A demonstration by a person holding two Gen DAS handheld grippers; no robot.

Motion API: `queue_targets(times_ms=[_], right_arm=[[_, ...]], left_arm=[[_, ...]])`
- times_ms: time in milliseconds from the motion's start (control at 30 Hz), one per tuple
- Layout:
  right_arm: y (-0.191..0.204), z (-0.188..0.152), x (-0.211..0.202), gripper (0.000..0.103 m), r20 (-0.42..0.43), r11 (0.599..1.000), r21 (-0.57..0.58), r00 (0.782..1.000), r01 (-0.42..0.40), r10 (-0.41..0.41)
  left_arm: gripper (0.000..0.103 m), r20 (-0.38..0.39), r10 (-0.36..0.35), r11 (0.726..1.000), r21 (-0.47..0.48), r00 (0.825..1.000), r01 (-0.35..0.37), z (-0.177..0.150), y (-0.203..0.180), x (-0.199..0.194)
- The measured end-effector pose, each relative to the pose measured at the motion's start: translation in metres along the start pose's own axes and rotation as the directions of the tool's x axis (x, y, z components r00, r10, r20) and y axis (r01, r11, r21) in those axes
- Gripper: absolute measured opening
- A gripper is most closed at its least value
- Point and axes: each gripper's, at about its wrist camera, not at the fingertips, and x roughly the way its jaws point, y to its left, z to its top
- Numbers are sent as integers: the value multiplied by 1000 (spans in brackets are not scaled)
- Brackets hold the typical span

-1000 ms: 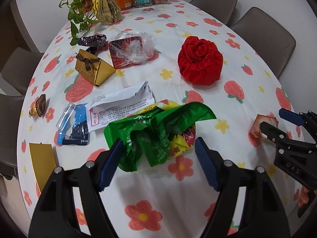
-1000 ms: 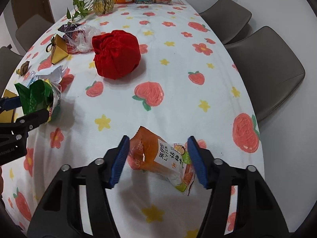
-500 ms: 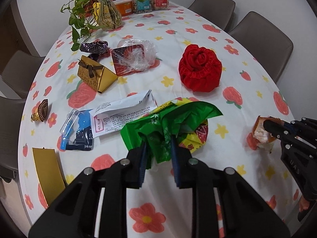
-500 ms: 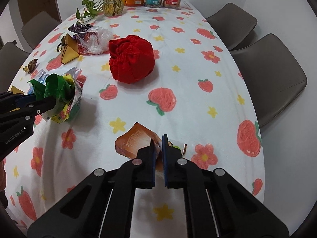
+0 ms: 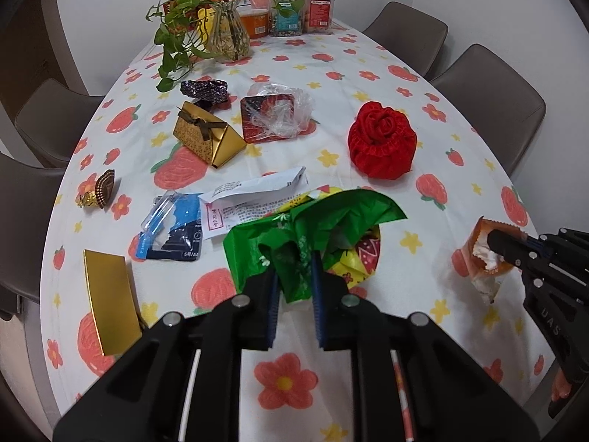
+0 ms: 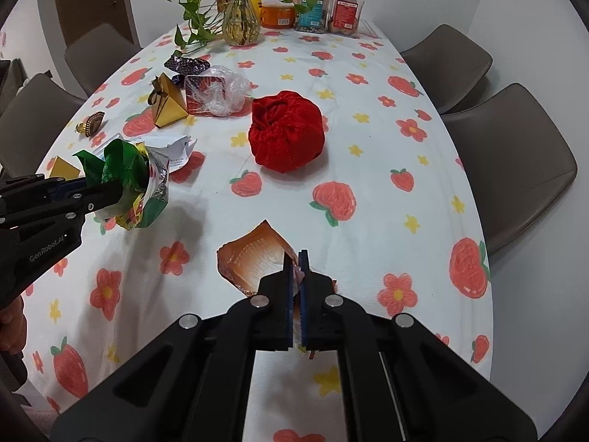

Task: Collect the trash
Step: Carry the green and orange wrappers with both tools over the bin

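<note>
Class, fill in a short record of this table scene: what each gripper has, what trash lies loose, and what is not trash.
left gripper: closing, fingers on green wrapper
right gripper: shut on orange packet
loose trash: white paper, blue blister pack
not trash: red fabric bundle, vase
surface: tablecloth

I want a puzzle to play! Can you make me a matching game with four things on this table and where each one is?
Things:
1. green wrapper
2. orange wrapper
3. red cloth ball
4. vase

Places:
A. at the far end, by the jars
B. in the right claw
C. alone mid-table
D. in the left claw

Pairs: 1-D, 2-B, 3-C, 4-A
</note>
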Motion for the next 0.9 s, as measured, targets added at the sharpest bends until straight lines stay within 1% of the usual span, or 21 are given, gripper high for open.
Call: queue_targets(times_ms=[267, 433, 500, 600, 700, 800, 900], right_arm=[[34, 6, -17, 2, 39, 993, -94, 997, -69, 73], [74, 7, -28, 2, 45, 971, -192, 987, -141, 152], [96, 7, -33, 2, 43, 953, -247, 980, -176, 192], [133, 5, -43, 2, 37, 916, -333, 967, -224, 250], [173, 0, -54, 2, 23, 871, -411, 952, -270, 306], [222, -10, -70, 2, 5, 811, -496, 932, -311, 361], [274, -25, -89, 2, -12, 744, -571, 911, -345, 413]], left_arm=[[16, 24, 54, 995, -86, 998, -51, -20, 28, -31], [16, 35, 115, 978, -180, 993, -107, -47, 57, -59], [16, 33, 143, 966, -222, 989, -132, -61, 70, -71], [16, 23, 185, 939, -299, 983, -169, -90, 93, -91], [16, 4, 231, 900, -380, 973, -212, -123, 117, -113], [16, -16, 279, 851, -459, 960, -255, -160, 143, -138], [16, -36, 327, 796, -529, 944, -295, -202, 171, -166]])
